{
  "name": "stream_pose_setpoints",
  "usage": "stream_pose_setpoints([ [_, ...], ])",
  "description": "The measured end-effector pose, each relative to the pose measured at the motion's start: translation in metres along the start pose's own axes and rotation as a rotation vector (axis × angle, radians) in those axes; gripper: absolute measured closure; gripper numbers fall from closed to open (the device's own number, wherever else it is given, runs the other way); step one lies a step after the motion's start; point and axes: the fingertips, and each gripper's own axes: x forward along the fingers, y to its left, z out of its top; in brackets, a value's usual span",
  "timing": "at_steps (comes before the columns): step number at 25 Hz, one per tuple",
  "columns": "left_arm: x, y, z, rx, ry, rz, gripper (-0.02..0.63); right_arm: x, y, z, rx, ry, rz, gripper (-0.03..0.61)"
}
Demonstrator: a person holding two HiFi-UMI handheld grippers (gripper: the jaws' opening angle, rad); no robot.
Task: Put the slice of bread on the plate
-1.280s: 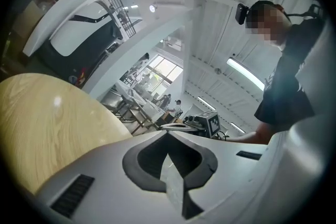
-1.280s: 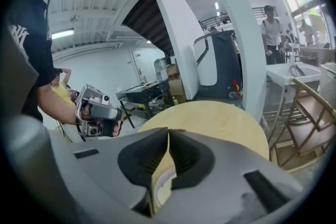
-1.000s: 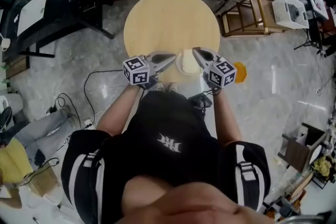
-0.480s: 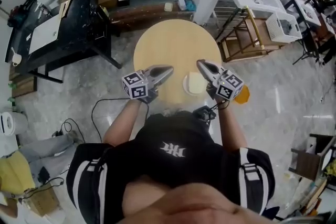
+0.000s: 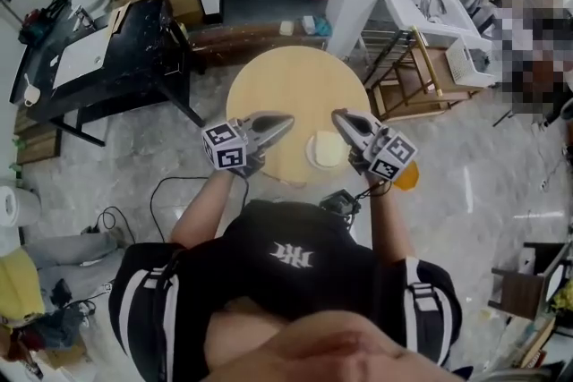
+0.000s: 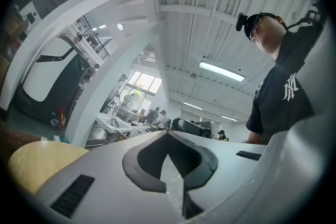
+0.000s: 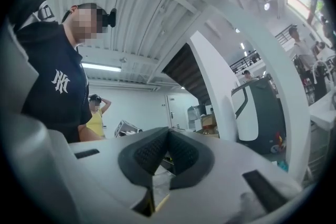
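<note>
Bread (image 5: 329, 147) on plate (image 5: 312, 157) — by table (image 5: 286, 94) edge.

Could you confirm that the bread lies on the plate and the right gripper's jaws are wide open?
Not quite: the right gripper has its jaws shut and empty, as the right gripper view shows. The bread does lie on the plate.

The left gripper (image 6: 168, 135) (jaws together, empty) points past a wooden table (image 6: 37, 162).
</note>
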Motion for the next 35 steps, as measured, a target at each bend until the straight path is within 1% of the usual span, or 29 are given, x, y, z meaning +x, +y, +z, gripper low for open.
stream_pose_setpoints([
  [3,0.002,-0.014,0.000,0.010,0.005,0.011,0.601,-0.012,0.009,-0.001,0.016,-0.018,0.013,0.574],
  [6,0.003,-0.036,-0.006,0.010,0.003,0.015,0.601,-0.026,0.030,-0.008,0.036,-0.007,0.065,0.574],
  [9,0.007,-0.064,-0.015,0.015,0.010,0.010,0.601,-0.047,0.053,-0.011,0.073,-0.022,0.114,0.574],
  [11,0.010,-0.083,-0.023,0.023,0.010,0.026,0.601,-0.064,0.067,-0.016,0.085,-0.011,0.135,0.574],
  [15,0.014,-0.123,-0.043,0.029,0.010,0.062,0.601,-0.099,0.095,-0.029,0.079,0.034,0.165,0.574],
  [18,0.010,-0.147,-0.064,0.019,0.004,0.102,0.601,-0.122,0.117,-0.034,0.104,0.027,0.184,0.575],
  [20,0.011,-0.165,-0.081,0.009,0.009,0.127,0.601,-0.140,0.132,-0.038,0.110,0.023,0.191,0.575],
  [23,0.015,-0.202,-0.105,0.000,0.029,0.134,0.601,-0.171,0.157,-0.047,0.105,0.022,0.188,0.574],
  [28,0.017,-0.252,-0.141,-0.020,0.066,0.147,0.601,-0.222,0.193,-0.065,0.174,-0.026,0.184,0.575],
  [32,0.020,-0.281,-0.157,-0.032,0.106,0.157,0.601,-0.254,0.217,-0.074,0.209,-0.056,0.182,0.575],
  [35,0.016,-0.296,-0.165,-0.034,0.112,0.164,0.601,-0.270,0.232,-0.078,0.228,-0.074,0.178,0.575],
])
